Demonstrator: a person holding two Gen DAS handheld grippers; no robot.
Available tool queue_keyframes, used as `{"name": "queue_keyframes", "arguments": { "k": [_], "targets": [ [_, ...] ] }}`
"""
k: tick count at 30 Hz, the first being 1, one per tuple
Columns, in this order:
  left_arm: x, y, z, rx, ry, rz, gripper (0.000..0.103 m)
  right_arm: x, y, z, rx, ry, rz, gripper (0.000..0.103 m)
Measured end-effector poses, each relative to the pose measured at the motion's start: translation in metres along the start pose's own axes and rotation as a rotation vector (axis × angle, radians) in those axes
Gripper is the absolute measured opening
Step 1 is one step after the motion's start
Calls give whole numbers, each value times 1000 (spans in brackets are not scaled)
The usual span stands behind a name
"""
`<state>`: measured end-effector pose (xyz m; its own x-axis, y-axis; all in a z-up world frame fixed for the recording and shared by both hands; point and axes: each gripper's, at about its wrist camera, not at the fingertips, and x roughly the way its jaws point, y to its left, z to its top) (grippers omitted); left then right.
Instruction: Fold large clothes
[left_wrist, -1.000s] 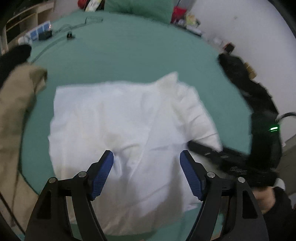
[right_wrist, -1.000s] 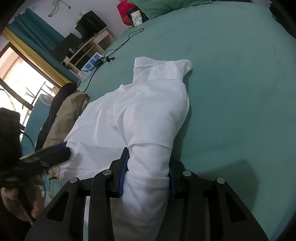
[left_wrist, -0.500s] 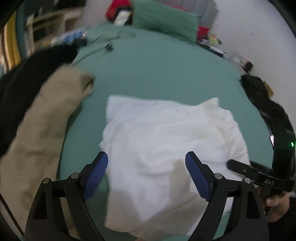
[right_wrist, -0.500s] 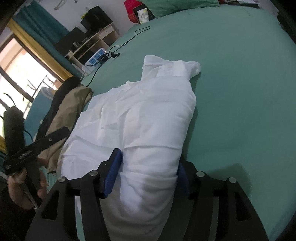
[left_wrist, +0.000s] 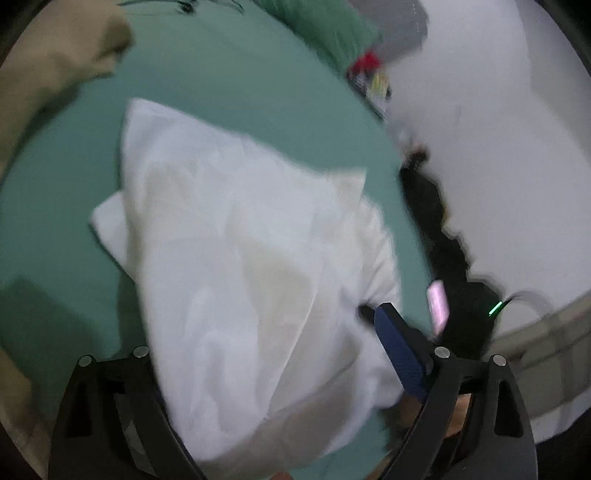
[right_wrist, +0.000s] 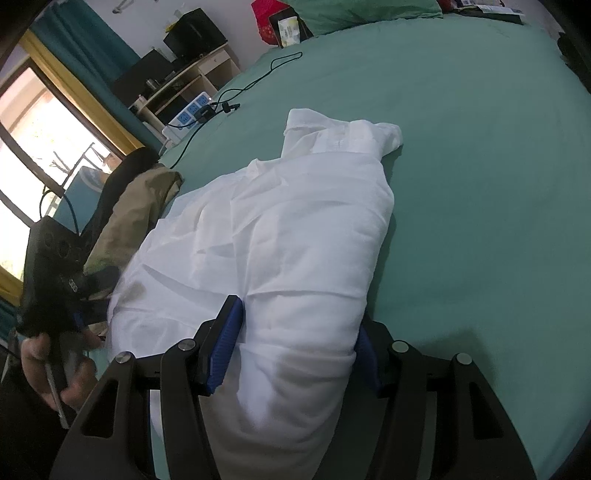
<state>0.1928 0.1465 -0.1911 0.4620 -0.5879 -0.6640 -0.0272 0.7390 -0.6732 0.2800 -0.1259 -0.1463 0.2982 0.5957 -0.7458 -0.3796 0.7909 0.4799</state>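
Observation:
A white shirt (right_wrist: 288, 236), partly folded, lies on the green bed sheet (right_wrist: 480, 155), its collar end (right_wrist: 343, 133) farthest from me. My right gripper (right_wrist: 295, 350) straddles the thick folded edge nearest me. Its blue pads (right_wrist: 225, 343) stand loosely either side of the cloth without pinching it. In the blurred left wrist view the shirt (left_wrist: 236, 251) fills the middle. My left gripper (left_wrist: 277, 369) stands wide open over its near edge. The cloth hides the left pad, and the right pad (left_wrist: 399, 354) is bare. A hand (right_wrist: 40, 365) holds the left gripper at the shirt's left side.
A tan garment (right_wrist: 140, 206) over dark clothes lies left of the shirt. A power strip (right_wrist: 188, 118) and black cable (right_wrist: 258, 77) lie on the sheet behind it. A green pillow (right_wrist: 354, 14) is at the head of the bed. Dark clothing (left_wrist: 439, 229) lies along the white wall.
My left gripper has swung round and dropped closer, so the shirt's near edge now lies between its wide fingers. My right gripper's jaws have widened off the pinched fold; that hand stayed put.

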Motion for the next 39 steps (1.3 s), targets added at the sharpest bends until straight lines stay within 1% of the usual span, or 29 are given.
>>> {"name": "queue_keyframes", "arguments": {
  "k": [1, 3, 6, 9, 12, 14, 15, 16, 17, 18, 19, 21, 23, 25, 29, 31, 33, 36, 39],
  "targets": [
    [5, -8, -2, 59, 17, 53, 92, 0, 0, 0, -1, 0, -1, 57],
    [8, -19, -3, 115, 43, 120, 92, -1, -1, 0, 3, 0, 3, 57],
    [13, -24, 3, 131, 61, 185, 92, -2, -5, 0, 22, 4, 17, 57],
    [14, -27, 5, 134, 50, 217, 91, -3, -7, 0, 37, 7, 29, 57],
    [21, -33, 6, 193, 28, 280, 82, -1, -8, 0, 50, 0, 37, 57],
    [20, -36, 8, 235, 21, 302, 76, 0, -6, -1, 57, -10, 41, 57],
    [19, -36, 9, 242, 16, 299, 67, 1, -5, -1, 53, -11, 39, 56],
    [18, -36, 10, 239, 13, 284, 54, 2, -2, 0, 45, -10, 37, 52],
    [17, -35, 12, 230, 10, 266, 48, 3, -1, 1, 45, -5, 43, 50],
    [14, -33, 13, 225, 7, 254, 41, 4, -1, 1, 50, -3, 49, 44],
    [15, -33, 14, 231, 1, 256, 36, 5, -1, 1, 56, 0, 58, 39],
    [13, -38, 15, 256, -10, 262, 30, 4, 1, 2, 50, -1, 65, 33],
    [14, -43, 17, 268, -13, 266, 28, 0, 5, 3, 32, -8, 60, 29],
    [9, -46, 19, 264, -22, 249, 24, -5, 8, 4, 19, -20, 55, 24],
    [-2, -54, 22, 267, -46, 216, 19, -19, 22, 10, -29, -65, 46, 20],
    [-16, -60, 24, 282, -71, 204, 15, -25, 32, 15, -49, -86, 46, 19],
    [-29, -66, 28, 292, -100, 182, 14, -33, 43, 21, -73, -110, 45, 18],
    [-50, -77, 38, 321, -150, 187, 14, -38, 59, 30, -97, -144, 54, 17],
    [-67, -82, 49, 337, -183, 198, 14, -44, 78, 44, -127, -185, 78, 17]
  ]
}}
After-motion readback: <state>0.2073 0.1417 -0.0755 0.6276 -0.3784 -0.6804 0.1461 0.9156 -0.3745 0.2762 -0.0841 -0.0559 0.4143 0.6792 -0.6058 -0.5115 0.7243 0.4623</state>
